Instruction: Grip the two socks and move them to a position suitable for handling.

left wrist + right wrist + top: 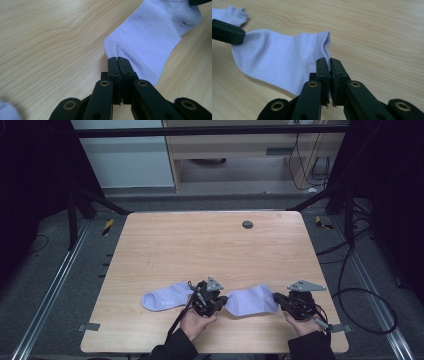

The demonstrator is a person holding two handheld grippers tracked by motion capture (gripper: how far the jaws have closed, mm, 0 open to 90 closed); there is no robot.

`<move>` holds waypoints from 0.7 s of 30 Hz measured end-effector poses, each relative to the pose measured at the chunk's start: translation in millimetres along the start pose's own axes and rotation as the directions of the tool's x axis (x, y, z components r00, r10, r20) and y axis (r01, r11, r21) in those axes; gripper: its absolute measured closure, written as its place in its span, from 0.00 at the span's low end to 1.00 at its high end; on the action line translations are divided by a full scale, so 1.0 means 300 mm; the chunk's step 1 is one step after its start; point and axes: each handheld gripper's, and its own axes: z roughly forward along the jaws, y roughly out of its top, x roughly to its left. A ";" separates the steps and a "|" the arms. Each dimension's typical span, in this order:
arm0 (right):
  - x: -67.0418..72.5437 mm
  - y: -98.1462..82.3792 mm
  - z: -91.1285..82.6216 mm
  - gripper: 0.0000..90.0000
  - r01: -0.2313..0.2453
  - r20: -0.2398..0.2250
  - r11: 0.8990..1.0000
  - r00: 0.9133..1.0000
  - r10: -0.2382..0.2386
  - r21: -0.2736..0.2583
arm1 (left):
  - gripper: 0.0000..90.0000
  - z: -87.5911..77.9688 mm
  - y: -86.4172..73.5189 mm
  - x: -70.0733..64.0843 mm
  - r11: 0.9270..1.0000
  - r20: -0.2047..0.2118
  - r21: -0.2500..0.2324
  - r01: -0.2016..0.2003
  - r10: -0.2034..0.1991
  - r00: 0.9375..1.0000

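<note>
We see a pale purple sock (252, 300) near the front of the wooden worktop (210, 245). Our left tool (118, 60) pinches one end tight, and our right tool (329, 61) pinches the cuff. Another sock (165, 297) lies just left.

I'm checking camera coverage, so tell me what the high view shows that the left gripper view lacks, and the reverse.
High view alone: both hands, the right gripper clamped on the held sock, a second sock lying flat, and the table's round hole. Left gripper view alone: the left gripper seen close, its jaws pinching that sock's edge. Both share the held sock and the wooden table.
</note>
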 end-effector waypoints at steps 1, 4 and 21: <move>0.011 0.005 -0.002 0.96 0.008 -0.007 1.000 1.000 -0.008 -0.002 | 0.98 -0.015 -0.005 0.005 1.000 -0.001 -0.003 0.002 -0.002 1.000; 0.047 0.014 0.005 0.96 0.023 -0.026 1.000 0.999 -0.023 -0.002 | 0.98 -0.055 -0.022 0.024 1.000 -0.011 -0.006 -0.003 0.003 1.000; 0.229 0.021 0.125 0.96 0.073 -0.120 0.996 0.991 -0.067 0.052 | 0.98 -0.175 -0.162 0.125 1.000 -0.051 0.024 0.009 -0.008 0.999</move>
